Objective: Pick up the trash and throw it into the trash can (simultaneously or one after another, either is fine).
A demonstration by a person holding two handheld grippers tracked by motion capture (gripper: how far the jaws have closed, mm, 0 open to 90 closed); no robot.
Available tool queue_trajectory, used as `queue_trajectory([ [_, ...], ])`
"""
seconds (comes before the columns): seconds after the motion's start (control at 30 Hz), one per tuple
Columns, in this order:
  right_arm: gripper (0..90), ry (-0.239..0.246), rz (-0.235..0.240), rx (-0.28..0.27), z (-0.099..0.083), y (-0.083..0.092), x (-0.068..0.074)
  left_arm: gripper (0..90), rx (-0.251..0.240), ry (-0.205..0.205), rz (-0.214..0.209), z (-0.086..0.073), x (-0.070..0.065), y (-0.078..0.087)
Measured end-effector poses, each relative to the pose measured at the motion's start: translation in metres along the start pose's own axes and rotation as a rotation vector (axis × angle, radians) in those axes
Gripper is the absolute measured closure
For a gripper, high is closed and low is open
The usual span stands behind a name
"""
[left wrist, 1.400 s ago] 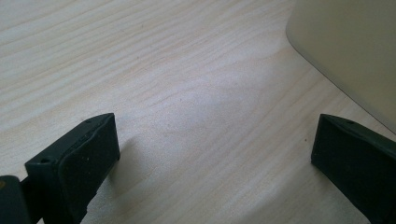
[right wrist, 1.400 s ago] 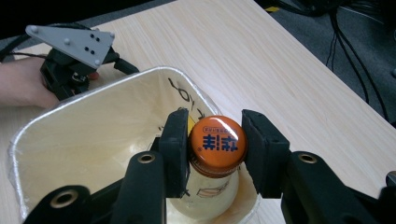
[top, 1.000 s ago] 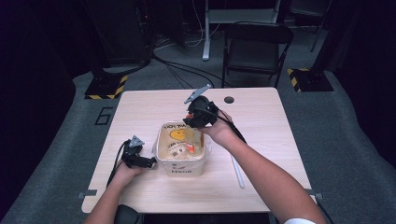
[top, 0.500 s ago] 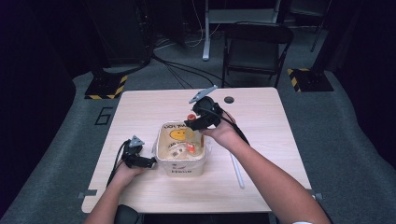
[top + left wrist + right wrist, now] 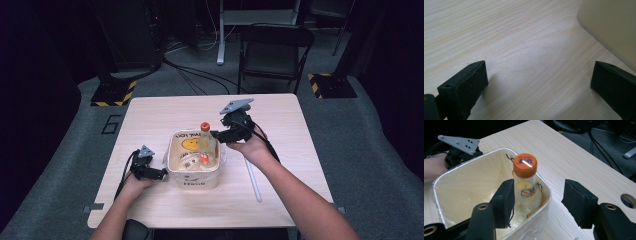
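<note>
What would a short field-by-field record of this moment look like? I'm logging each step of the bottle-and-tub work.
bottle: bottle with orange cap, upright inside the tub, at its far right corner
tub: cream tub on the table
right gripper: right gripper open, jaws just been opening, bottle released
left gripper: left gripper open, low over the table beside the tub
other: white stick right of the tub

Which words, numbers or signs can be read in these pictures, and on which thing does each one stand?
"6": painted outline on the grey floor, left of the light wooden table.
Yellow smiling face: inside the cream plastic tub.
Black writing on the tub's rim: too blurred to read.
Red print on the tub's front wall: too blurred.
Label on the clear orange-capped bottle: too small.
</note>
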State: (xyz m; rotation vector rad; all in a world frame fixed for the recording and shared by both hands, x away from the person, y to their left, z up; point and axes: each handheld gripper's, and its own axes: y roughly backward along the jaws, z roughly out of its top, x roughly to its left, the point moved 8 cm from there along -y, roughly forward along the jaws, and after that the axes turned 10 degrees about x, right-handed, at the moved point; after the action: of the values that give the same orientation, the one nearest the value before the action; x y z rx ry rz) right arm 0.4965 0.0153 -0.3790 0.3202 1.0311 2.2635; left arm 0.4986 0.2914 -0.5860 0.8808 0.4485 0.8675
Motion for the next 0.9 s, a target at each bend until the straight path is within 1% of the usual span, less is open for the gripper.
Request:
queue_trajectory([
  [0.03,42.0,0.000,0.000,0.000,0.000,0.000,0.000,0.8,0.000,0.000,0.000,0.000,0.000,0.000],
  [0.1,43.1,-0.011,-0.018,-0.005,-0.008,0.002,-0.005,0.8,-0.001,0.001,0.000,0.000,0.000,0.000],
  [0.13,43.1,-0.011,-0.018,-0.005,-0.008,0.002,-0.005,0.8,-0.001,0.001,0.000,0.000,0.000,0.000],
  [0.17,43.5,-0.021,-0.024,-0.001,-0.011,0.003,-0.006,0.8,-0.001,0.001,0.000,0.000,0.000,0.000],
  [0.27,45.3,-0.029,-0.047,-0.001,-0.021,0.003,-0.011,0.8,0.003,0.000,-0.001,0.000,0.000,0.000],
  [0.3,46.2,-0.037,-0.056,0.004,-0.028,0.003,-0.013,0.8,-0.001,0.001,0.000,0.000,0.000,0.000],
  [0.33,46.5,-0.035,-0.061,0.004,-0.030,0.003,-0.014,0.8,0.003,0.000,-0.001,0.000,0.000,0.000],
  [0.37,46.5,-0.035,-0.061,0.004,-0.030,0.003,-0.014,0.8,-0.003,0.004,0.000,0.000,0.000,0.000],
  [0.4,47.1,-0.041,-0.064,0.009,-0.034,0.003,-0.014,0.8,-0.001,0.001,0.000,0.000,0.000,0.000],
  [0.47,49.4,-0.058,-0.056,0.028,-0.046,0.001,-0.016,0.8,0.000,0.001,0.000,0.000,0.000,0.000],
  [0.5,49.4,-0.058,-0.056,0.028,-0.046,0.001,-0.016,0.8,0.000,0.001,0.000,0.000,0.000,0.000],
  [0.57,50.2,-0.061,-0.059,0.038,-0.052,-0.001,-0.017,0.8,-0.001,0.001,0.000,0.000,0.000,0.000],
  [0.6,50.3,-0.070,-0.059,0.038,-0.054,-0.002,-0.017,0.8,-0.004,0.005,-0.001,0.000,0.000,0.000],
  [0.7,50.9,-0.086,-0.067,0.039,-0.064,-0.004,-0.018,0.8,-0.001,0.001,0.000,0.000,0.000,0.000],
  [0.73,50.9,-0.086,-0.067,0.039,-0.064,-0.004,-0.018,0.8,-0.001,0.001,0.000,0.000,0.000,0.000],
  [0.77,51.1,-0.092,-0.072,0.042,-0.068,-0.005,-0.018,0.8,-0.001,0.001,0.000,0.000,0.000,0.000],
  [0.8,52.0,-0.091,-0.081,0.050,-0.075,-0.006,-0.019,0.8,0.000,0.001,-0.001,0.000,0.000,0.000],
  [0.87,53.4,-0.090,-0.084,0.053,-0.080,-0.008,-0.019,0.8,-0.001,0.001,0.000,0.000,0.000,0.000],
  [0.9,53.4,-0.090,-0.084,0.053,-0.080,-0.008,-0.019,0.8,-0.001,0.001,0.000,0.000,0.000,0.000],
])
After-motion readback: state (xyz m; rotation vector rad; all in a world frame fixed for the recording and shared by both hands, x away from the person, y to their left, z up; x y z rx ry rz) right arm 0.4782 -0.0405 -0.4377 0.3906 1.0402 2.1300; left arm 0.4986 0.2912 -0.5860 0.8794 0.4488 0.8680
